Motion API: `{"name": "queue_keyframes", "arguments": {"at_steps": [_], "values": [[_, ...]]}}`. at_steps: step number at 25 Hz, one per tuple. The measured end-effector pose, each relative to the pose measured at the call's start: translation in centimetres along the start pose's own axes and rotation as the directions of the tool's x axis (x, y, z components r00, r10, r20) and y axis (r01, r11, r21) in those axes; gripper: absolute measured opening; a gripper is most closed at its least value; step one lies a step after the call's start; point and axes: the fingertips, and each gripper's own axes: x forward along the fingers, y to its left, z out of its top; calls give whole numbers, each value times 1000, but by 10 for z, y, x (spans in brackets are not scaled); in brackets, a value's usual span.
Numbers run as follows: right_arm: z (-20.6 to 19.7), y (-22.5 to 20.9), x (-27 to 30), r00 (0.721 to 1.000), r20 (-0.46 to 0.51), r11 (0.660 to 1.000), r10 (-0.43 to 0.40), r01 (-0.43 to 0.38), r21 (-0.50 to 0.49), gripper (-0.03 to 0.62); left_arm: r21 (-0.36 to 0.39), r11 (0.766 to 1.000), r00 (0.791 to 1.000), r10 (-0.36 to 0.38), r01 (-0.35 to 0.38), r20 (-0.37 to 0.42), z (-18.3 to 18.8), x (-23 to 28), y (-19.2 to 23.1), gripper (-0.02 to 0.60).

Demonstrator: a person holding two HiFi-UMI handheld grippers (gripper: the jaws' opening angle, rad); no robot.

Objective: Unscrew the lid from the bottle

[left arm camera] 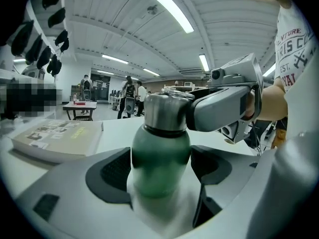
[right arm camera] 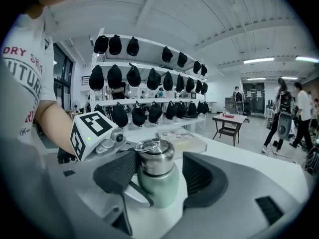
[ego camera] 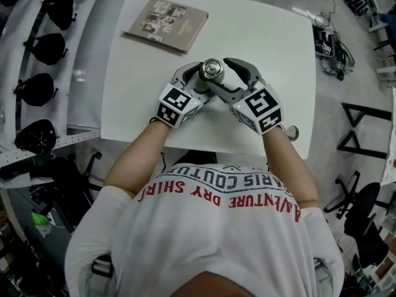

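The bottle [left arm camera: 159,148] is showing a matte green body, and its lid [left arm camera: 164,111] is gleaming in brushed silver. The left gripper [left arm camera: 160,171] and the right gripper [right arm camera: 158,171] are wearing pale grey shells with black ribbed pads, and their cubes [ego camera: 175,104] are carrying black-and-white square markers. The table [ego camera: 272,54] is showing plain white. The book [ego camera: 166,23] is wearing a tan cover with what may be a grid of small photographs. The shirt [ego camera: 216,228] is showing white with red and dark lettering. The caps [right arm camera: 114,77] are showing solid black.

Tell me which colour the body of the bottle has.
The bottle is green, its lid silver; the left gripper view shows it best.
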Motion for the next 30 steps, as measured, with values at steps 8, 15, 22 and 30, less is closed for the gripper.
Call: {"name": "queue_keyframes", "arguments": {"at_steps": [8, 15, 22, 30], "values": [[0, 1, 7, 1000, -13, 998, 14, -15, -58, 270, 30, 999, 1000, -19, 20, -13, 0, 2, -1, 387], [0, 4, 7, 1000, -5, 995, 25, -25, -98, 247, 48, 998, 998, -50, 51, -31, -2, 2, -1, 377], [-2, 5, 6, 994, -25, 983, 106, -109, -149, 245, 87, 987, 990, -132, 137, -57, -2, 2, -3, 376], [-3, 10, 5, 955, -96, 916, 279, -295, -272, 247, 157, 927, 939, -324, 340, -118, -6, -1, -10, 376]]}}
